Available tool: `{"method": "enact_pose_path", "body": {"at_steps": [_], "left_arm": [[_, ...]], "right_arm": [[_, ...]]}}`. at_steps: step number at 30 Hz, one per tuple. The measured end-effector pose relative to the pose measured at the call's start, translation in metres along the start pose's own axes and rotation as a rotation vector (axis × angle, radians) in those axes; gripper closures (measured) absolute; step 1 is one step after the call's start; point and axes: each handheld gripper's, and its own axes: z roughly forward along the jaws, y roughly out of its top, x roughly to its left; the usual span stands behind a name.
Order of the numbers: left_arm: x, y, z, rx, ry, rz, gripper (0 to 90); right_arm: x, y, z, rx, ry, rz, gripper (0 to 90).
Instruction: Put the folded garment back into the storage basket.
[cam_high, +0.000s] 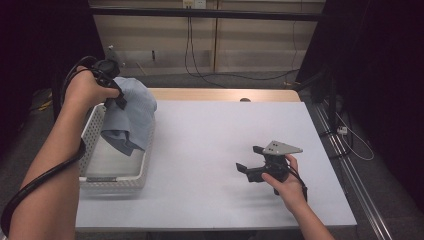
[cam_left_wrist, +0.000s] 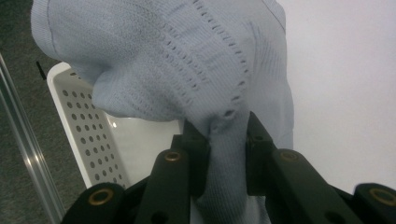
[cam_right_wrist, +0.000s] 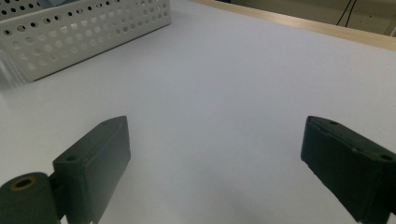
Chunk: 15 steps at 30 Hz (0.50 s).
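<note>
The left tongs (cam_left_wrist: 227, 154) are pinched nearly closed on a gathered fold of the pale blue knitted garment (cam_high: 129, 116), which hangs in the air over the far end of the white perforated basket (cam_high: 93, 129), at the left side of the white tabletop (cam_high: 215, 150). In the left gripper view the cloth (cam_left_wrist: 187, 60) is squeezed between the two black jaws, and the rest of it billows above them (the grip is on a thin ridge of fabric, not a thick bunch). In the high view its lower hem droops down past the basket's right-hand wall, close to the rim or touching it; which one is hard to tell. The right tongs (cam_high: 248, 163) stand wide open with nothing between them, held low over the bare tabletop well away from the basket, and the right gripper view looks across the empty surface toward the basket (cam_right_wrist: 88, 28).

The step in hand looks like lifting the garment out of the basket and bringing it over to the open tabletop. To do it well, the left hand should probably go higher before it travels sideways, so the trailing hem clears the rim and doesn't drag the light basket along. The pinch should be kept firm, since a thin fold of knit could slip under the cloth's own weight. The right tongs are well placed to take a free edge once the cloth arrives, so it can be spread flat.
</note>
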Motion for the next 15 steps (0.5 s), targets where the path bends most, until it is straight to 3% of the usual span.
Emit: {"method": "enact_pose_path", "body": {"at_steps": [15], "left_arm": [[0.011, -0.009, 0.009, 0.006, -0.007, -0.024, 76.0]], "right_arm": [[0.0, 0.0, 0.0, 0.0, 0.0, 0.0, 7.6]]}}
